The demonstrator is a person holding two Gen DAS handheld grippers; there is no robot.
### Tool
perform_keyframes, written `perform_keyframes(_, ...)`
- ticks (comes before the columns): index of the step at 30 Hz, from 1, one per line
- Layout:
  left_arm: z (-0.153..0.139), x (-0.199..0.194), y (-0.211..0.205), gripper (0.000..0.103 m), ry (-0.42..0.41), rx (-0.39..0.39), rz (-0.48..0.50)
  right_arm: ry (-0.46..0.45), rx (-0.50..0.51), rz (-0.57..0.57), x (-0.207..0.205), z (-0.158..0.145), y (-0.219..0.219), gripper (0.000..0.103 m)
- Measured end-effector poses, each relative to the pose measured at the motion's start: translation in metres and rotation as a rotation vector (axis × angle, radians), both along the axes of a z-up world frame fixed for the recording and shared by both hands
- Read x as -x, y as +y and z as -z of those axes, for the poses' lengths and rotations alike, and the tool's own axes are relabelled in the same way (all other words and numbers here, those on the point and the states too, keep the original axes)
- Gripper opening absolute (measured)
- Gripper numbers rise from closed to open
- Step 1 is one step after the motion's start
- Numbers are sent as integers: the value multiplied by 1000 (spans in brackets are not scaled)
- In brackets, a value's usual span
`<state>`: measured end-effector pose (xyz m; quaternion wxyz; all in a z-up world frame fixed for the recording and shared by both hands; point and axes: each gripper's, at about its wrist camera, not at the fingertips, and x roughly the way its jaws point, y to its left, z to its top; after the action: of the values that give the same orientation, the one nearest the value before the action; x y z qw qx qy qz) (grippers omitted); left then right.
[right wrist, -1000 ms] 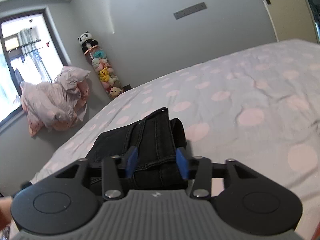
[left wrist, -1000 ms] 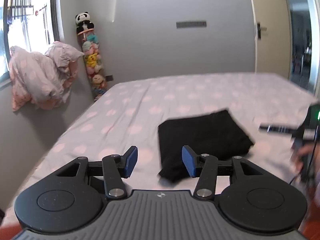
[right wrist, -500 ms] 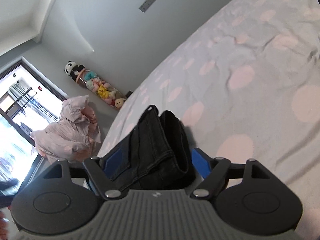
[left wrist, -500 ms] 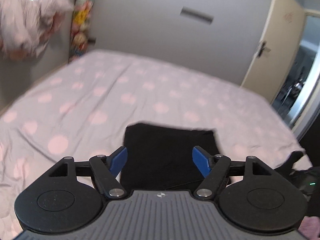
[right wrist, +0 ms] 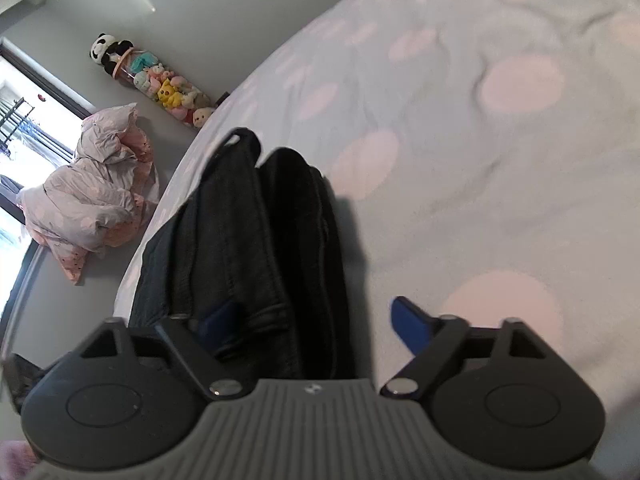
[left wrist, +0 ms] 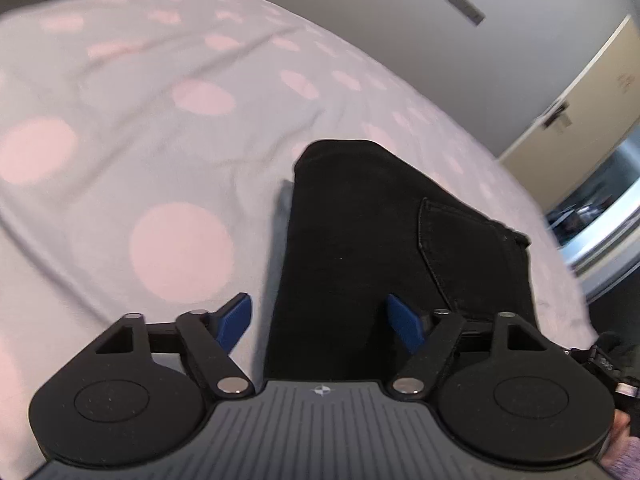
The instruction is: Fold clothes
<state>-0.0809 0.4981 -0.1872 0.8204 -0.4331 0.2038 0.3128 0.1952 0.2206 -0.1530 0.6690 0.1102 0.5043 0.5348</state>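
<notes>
Your left gripper (left wrist: 318, 320) sat wide open over folded black jeans (left wrist: 392, 240) on the bed (left wrist: 120, 120), w/ bare sheet to its left, your right gripper (right wrist: 310, 320) spread wide round the jeans' near edge, nothing clamped, bare sheet to its right.

Grey bed sheet (right wrist: 500, 168) dotted with pale pink circles, lightly creased. Against the grey wall, a tall clear tube of plush toys (right wrist: 168, 90) topped by a panda (right wrist: 105, 51). Nearby, a crumpled pink-spotted duvet (right wrist: 90, 186) heaped under the window. Beige door (left wrist: 576, 108) at right.
</notes>
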Motion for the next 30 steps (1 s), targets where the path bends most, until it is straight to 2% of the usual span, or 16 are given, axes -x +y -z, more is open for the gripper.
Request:
perform_keyframes(4, 32, 6, 18, 97, -113, 82, 26, 73, -20, -33, -10, 10, 14, 89)
perform_keyframes(7, 38, 6, 23, 95, -139, 87, 62, 122, -35, -48, -12, 18, 21, 89)
perform_keyframes(9, 39, 5, 25, 89, -156, 98, 83, 129, -44, -56, -10, 18, 29, 88)
perform_keyframes(10, 41, 5, 26, 81, -168, 108, 95, 130, -48, -58, -9, 19, 31, 82)
perform_keyframes(11, 43, 6, 28, 74, -185, 126, 102, 133, -52, -57, -7, 19, 33, 82)
perform_keyframes(12, 44, 7, 29, 73, -202, 147, 105, 130, -56, -54, -6, 19, 34, 78)
perform_keyframes(16, 41, 7, 28, 63, -212, 152, 115, 116, -82, -44, -3, 14, 33, 66)
perform_keyframes(23, 25, 9, 27, 48, -242, 125, 108, 104, -139, 7, 10, -3, 20, 55)
perform_keyframes(30, 4, 27, 32, 45, -265, 129, 91, 87, -123, -15, 33, -47, 19, 52)
